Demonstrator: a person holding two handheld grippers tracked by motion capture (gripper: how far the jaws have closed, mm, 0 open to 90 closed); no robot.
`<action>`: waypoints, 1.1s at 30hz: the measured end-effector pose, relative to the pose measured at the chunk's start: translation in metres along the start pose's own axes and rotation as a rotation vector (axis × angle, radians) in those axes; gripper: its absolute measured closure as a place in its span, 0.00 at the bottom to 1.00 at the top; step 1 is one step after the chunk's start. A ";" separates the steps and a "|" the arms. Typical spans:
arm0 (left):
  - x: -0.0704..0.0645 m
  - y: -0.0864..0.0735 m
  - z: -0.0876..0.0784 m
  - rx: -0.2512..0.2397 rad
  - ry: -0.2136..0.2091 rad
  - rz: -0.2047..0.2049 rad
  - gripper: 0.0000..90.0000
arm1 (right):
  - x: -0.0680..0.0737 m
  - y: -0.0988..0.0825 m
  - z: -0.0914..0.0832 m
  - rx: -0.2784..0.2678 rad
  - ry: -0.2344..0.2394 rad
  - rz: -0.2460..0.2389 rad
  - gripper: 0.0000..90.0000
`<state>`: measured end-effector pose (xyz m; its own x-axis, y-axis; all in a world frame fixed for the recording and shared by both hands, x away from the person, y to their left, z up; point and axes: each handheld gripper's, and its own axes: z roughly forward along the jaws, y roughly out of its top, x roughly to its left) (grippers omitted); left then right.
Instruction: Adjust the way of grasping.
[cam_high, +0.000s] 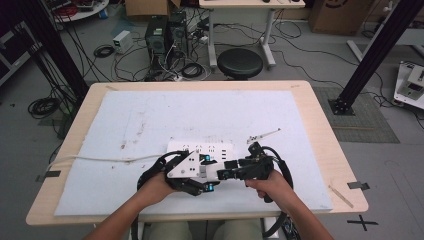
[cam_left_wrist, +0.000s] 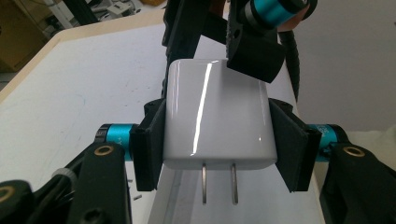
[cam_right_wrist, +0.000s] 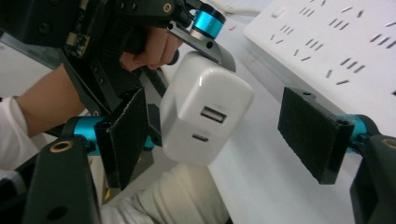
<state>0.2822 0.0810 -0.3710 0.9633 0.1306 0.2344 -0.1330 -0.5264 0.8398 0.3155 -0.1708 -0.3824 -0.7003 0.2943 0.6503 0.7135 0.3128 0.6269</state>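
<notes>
A white USB charger (cam_left_wrist: 217, 114) with two metal prongs (cam_left_wrist: 218, 183) is clamped between the black pads of my left gripper (cam_left_wrist: 219, 140), which is shut on its sides. In the right gripper view the charger (cam_right_wrist: 205, 116) shows its USB ports. My right gripper (cam_right_wrist: 219, 135) stands open around it, with one pad (cam_right_wrist: 128, 135) close beside it and the other pad (cam_right_wrist: 313, 133) well apart. In the high view both grippers meet over the table's near middle, the left gripper (cam_high: 207, 172) and the right gripper (cam_high: 227, 171) tip to tip. A white power strip (cam_high: 200, 148) lies just beyond them.
The power strip's white cable (cam_high: 100, 159) runs left across the pale mat (cam_high: 150, 115). A thin metal piece (cam_high: 262, 136) lies to the right of the strip. Behind the table stand a black stool (cam_high: 240, 62) and tangled floor cables.
</notes>
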 end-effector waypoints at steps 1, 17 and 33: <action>0.000 0.000 0.000 -0.001 -0.001 -0.001 0.47 | -0.001 0.000 0.001 0.003 0.009 0.010 0.30; -0.001 0.000 0.005 0.007 -0.013 0.024 0.47 | -0.018 -0.003 0.011 0.017 0.164 0.135 0.60; 0.005 -0.011 0.013 0.075 -0.023 -0.096 0.27 | -0.027 -0.006 -0.004 0.005 0.099 0.177 0.70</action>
<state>0.2919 0.0764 -0.3850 0.9759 0.1650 0.1426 -0.0225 -0.5739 0.8186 0.3302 -0.1838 -0.4017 -0.5583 0.2551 0.7895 0.8253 0.2684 0.4969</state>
